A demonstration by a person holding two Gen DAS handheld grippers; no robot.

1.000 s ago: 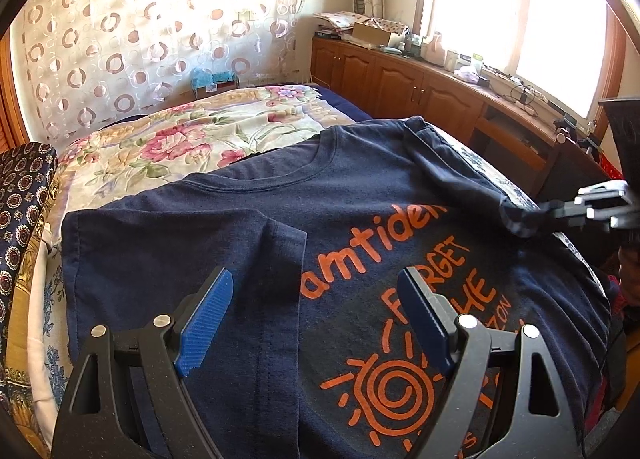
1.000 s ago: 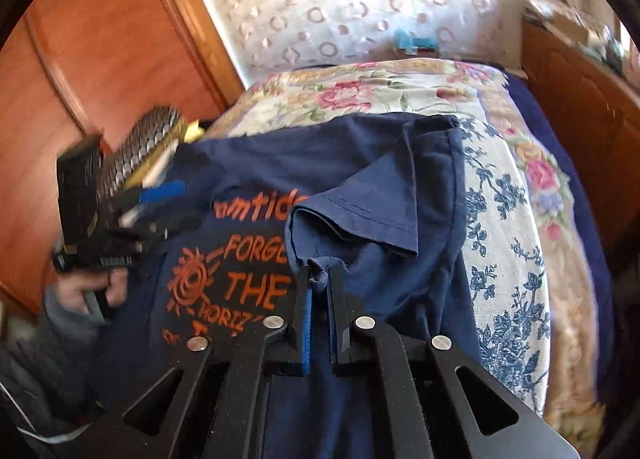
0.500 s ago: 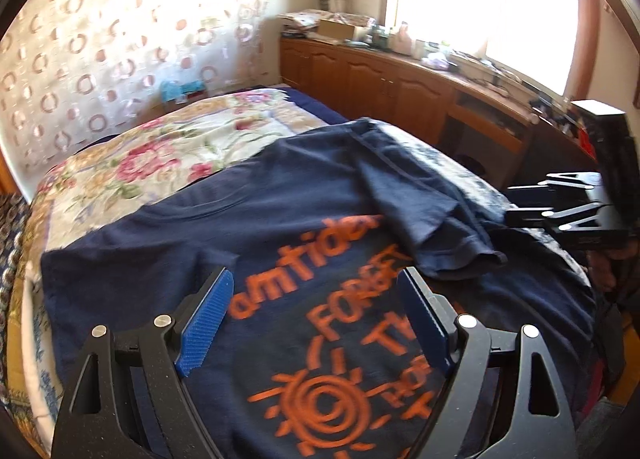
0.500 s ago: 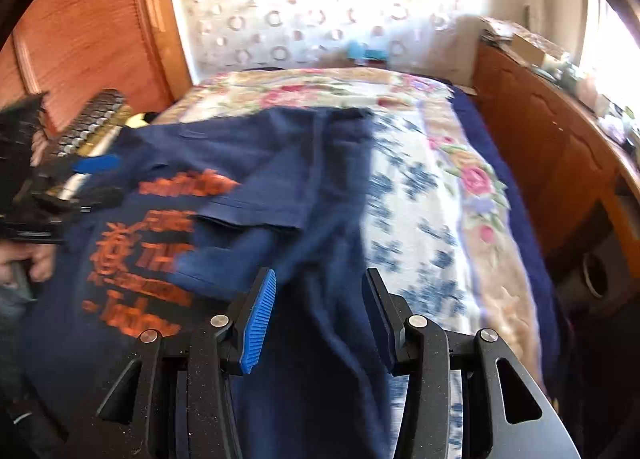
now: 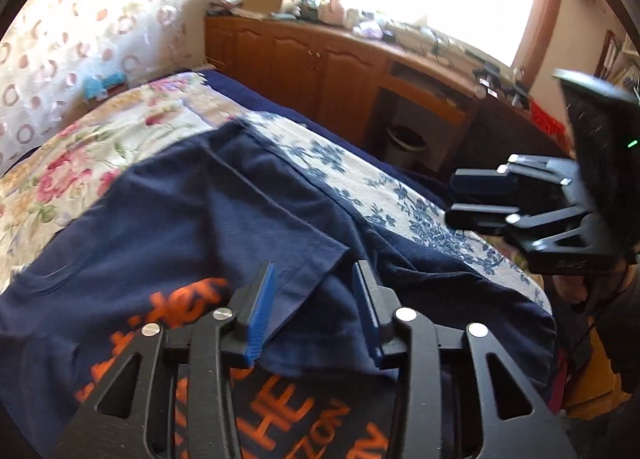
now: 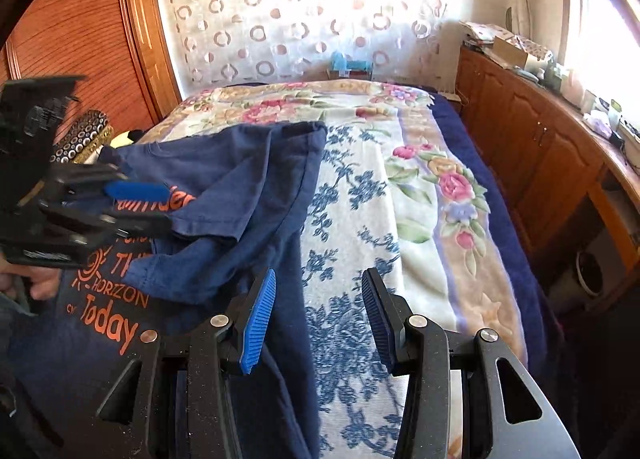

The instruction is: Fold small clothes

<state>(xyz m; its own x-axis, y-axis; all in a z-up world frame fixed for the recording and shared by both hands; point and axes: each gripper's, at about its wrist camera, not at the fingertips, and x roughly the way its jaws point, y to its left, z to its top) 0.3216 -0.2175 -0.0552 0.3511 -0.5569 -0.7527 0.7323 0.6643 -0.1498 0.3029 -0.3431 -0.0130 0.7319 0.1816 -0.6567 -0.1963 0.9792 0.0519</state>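
Note:
A navy T-shirt [image 5: 160, 219] [image 6: 100, 339] with orange print lies flat on the bed. Its right sleeve [image 5: 288, 243] [image 6: 224, 195] is folded in over the chest. My left gripper [image 5: 314, 267] [image 6: 168, 207] hovers at the sleeve's hem, its jaws closing. The hem lies between the blue pads [image 5: 262, 299], and a gap still shows. My right gripper [image 6: 319, 275] [image 5: 451, 198] stands open over the shirt's right edge and the bedspread, holding nothing.
A floral bedspread [image 6: 420, 219] covers the bed to the right of the shirt. Wooden cabinets [image 6: 540, 147] with clutter on top run under the window, with a bin [image 5: 404, 141] in a gap. A wooden wardrobe [image 6: 80, 39] stands on the left.
My right gripper let go of the sleeve, opened and drew back toward the shirt's right edge. My left gripper swept right across the print to the folded sleeve, and its jaws narrowed.

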